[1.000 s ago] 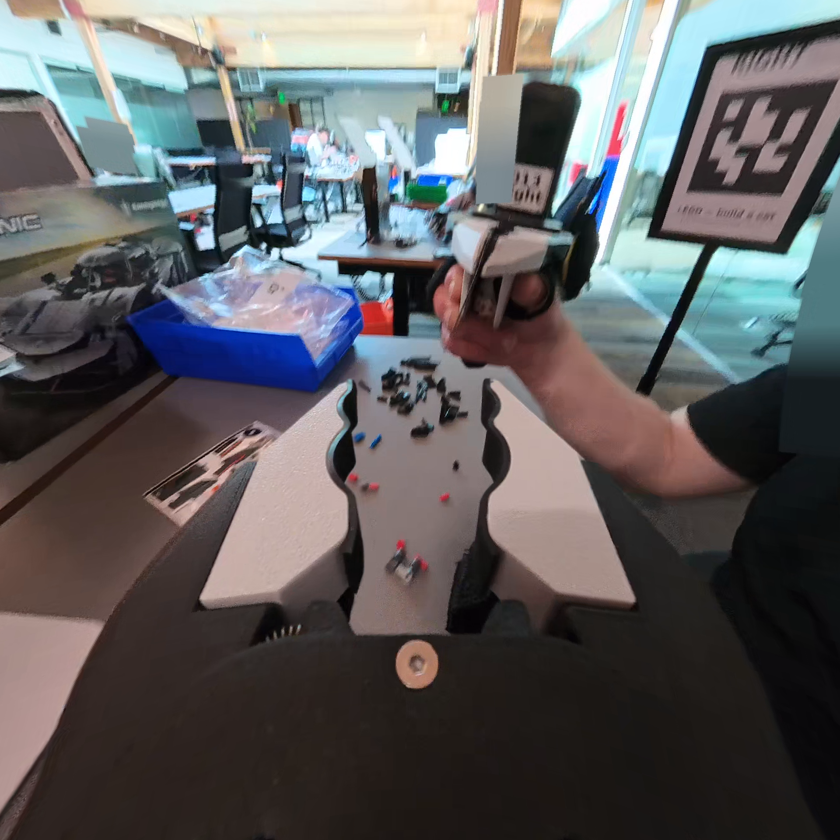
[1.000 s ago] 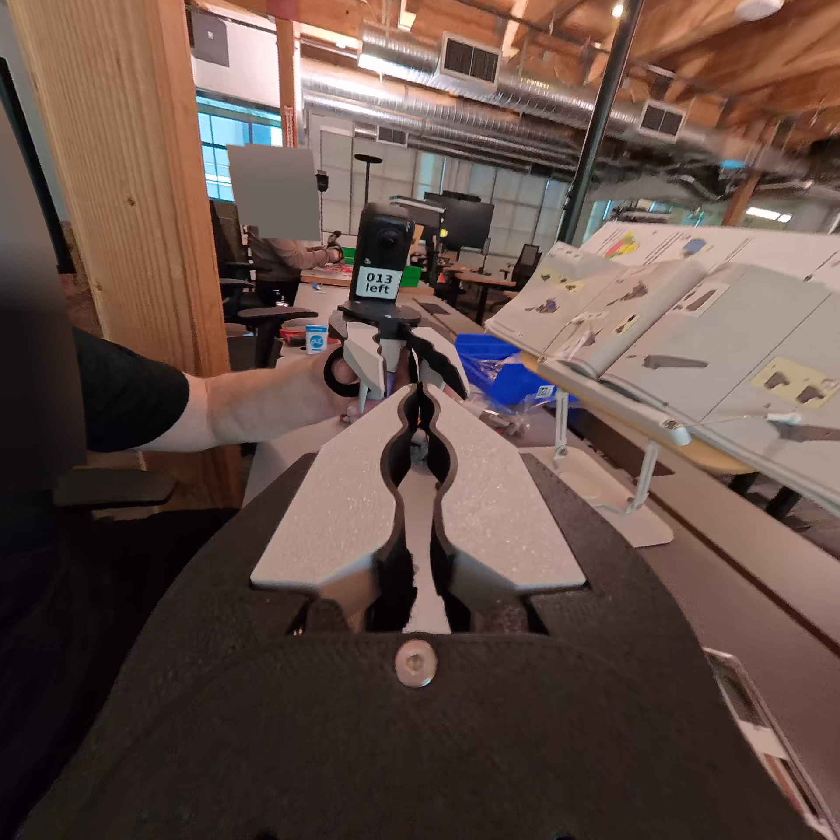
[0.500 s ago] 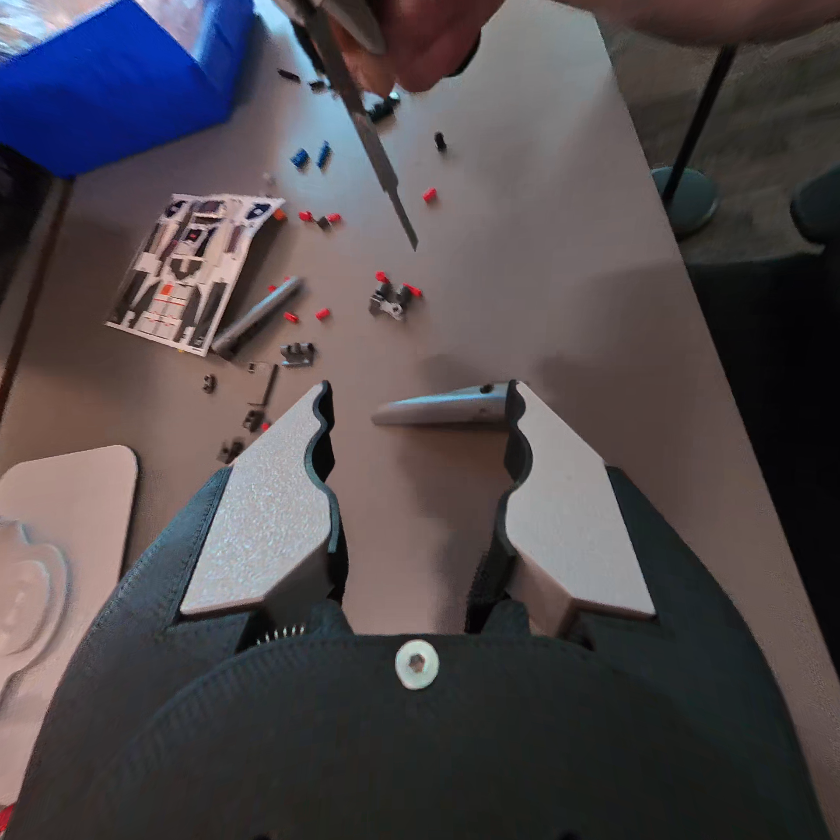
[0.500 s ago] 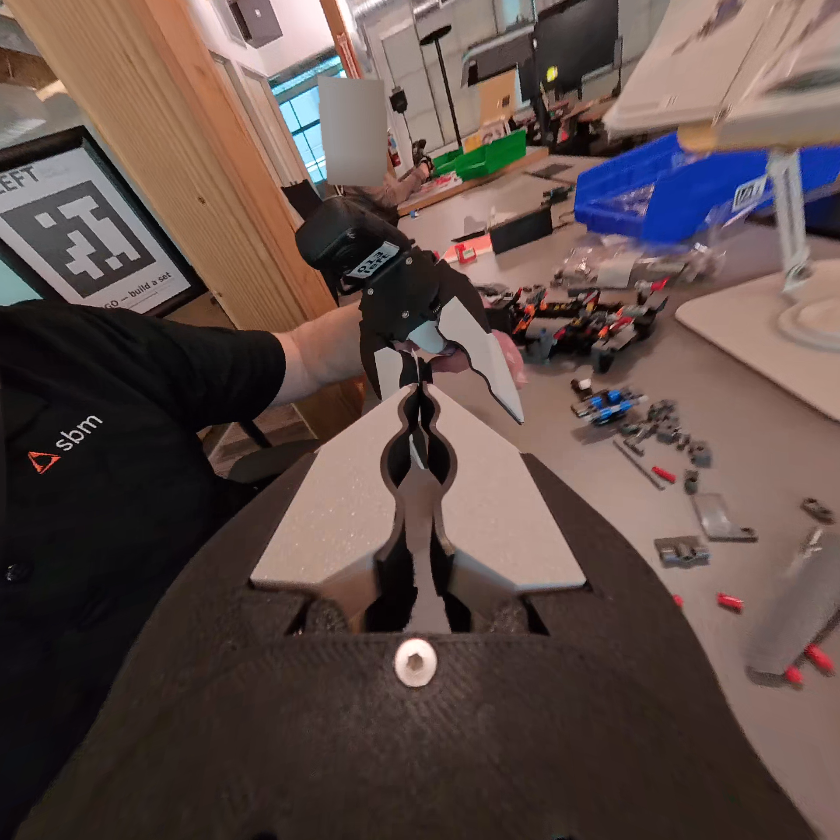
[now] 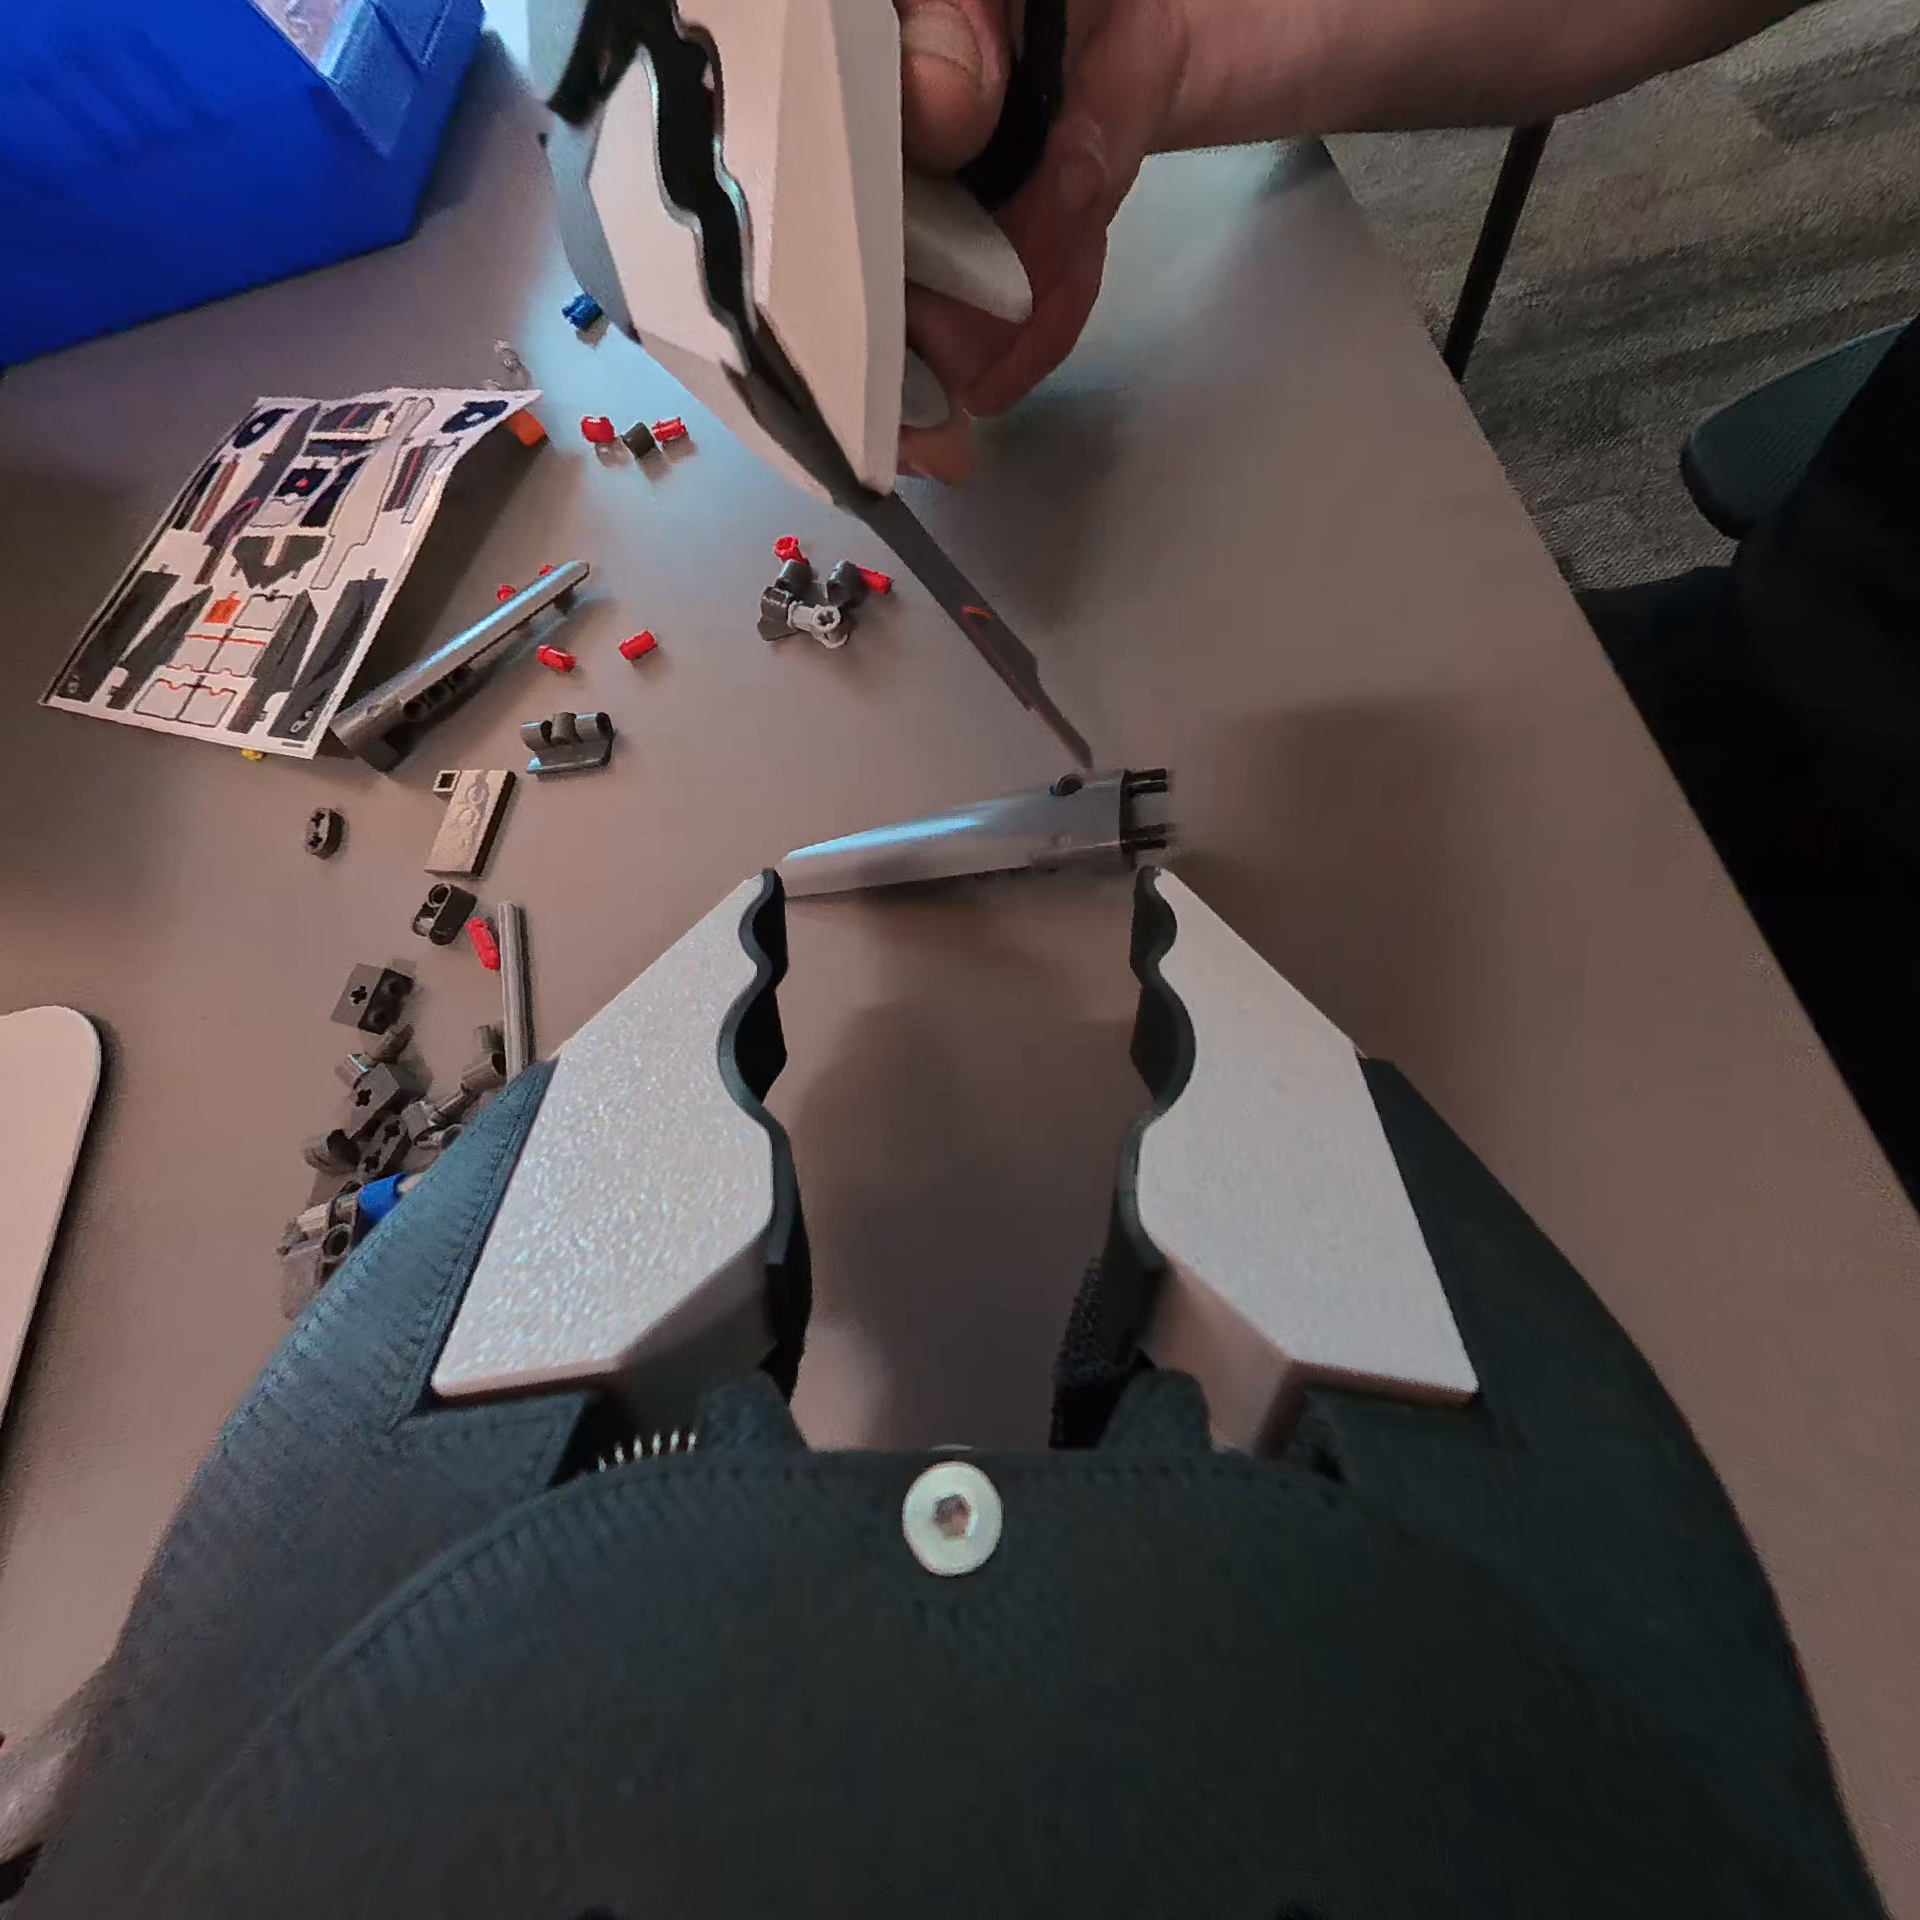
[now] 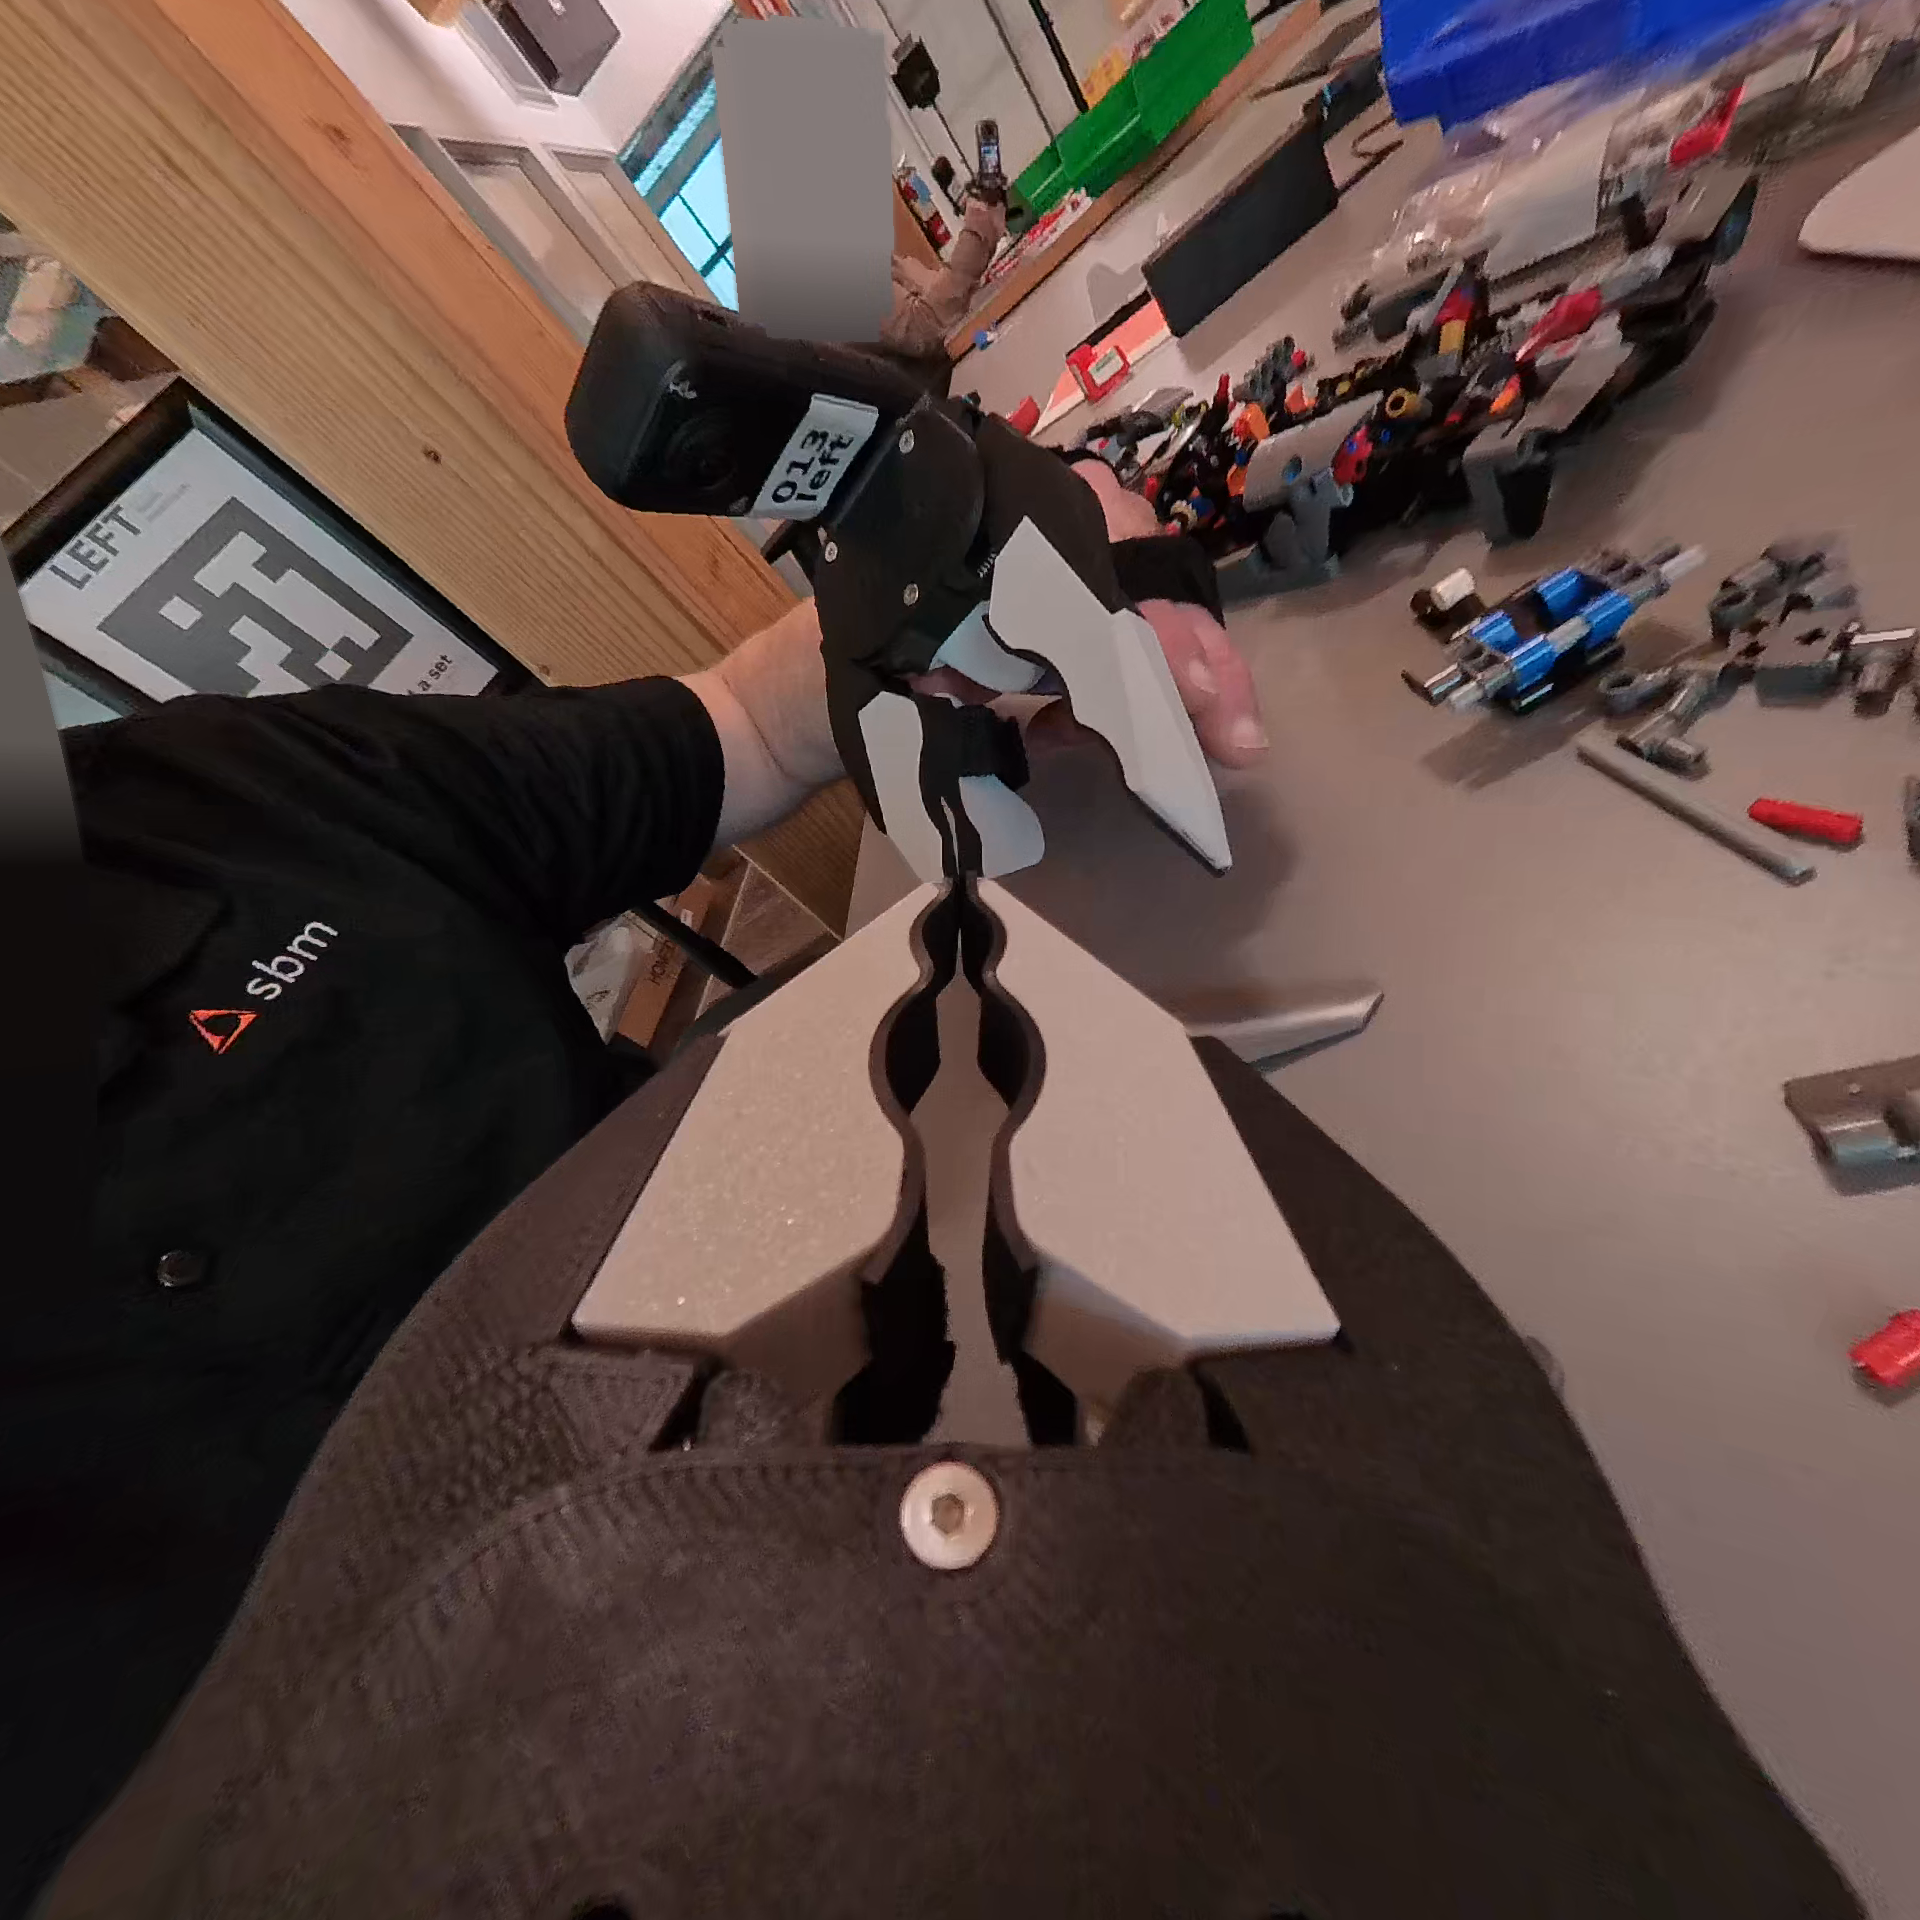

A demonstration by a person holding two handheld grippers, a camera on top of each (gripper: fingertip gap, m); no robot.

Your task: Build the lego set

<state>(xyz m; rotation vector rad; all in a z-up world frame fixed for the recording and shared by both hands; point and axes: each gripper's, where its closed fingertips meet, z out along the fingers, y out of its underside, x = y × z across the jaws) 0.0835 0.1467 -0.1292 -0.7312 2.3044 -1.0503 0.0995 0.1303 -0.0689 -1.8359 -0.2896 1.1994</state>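
My left gripper is open and empty, low over the table, its fingertips just short of a grey tapered lego panel lying crosswise. The panel has black pins at its right end. My right gripper comes in from above, shut on a thin dark sticker strip with a red mark. The strip's tip touches the panel's right end. In the right wrist view the right gripper is shut with the strip edge-on between its tips. The open left gripper is beyond it, and the panel shows to the right.
A sticker sheet, a long grey beam and several small red and grey pieces lie to the left. A blue bin stands at far left. A partly built model sits farther back. The table edge runs along the right. My right fingertips sit around 7 cm from my left ones.
Both grippers tipped down from the room towards the table. The left gripper came down close to the grey panel. The right gripper brought the strip down until its tip met the panel's end.
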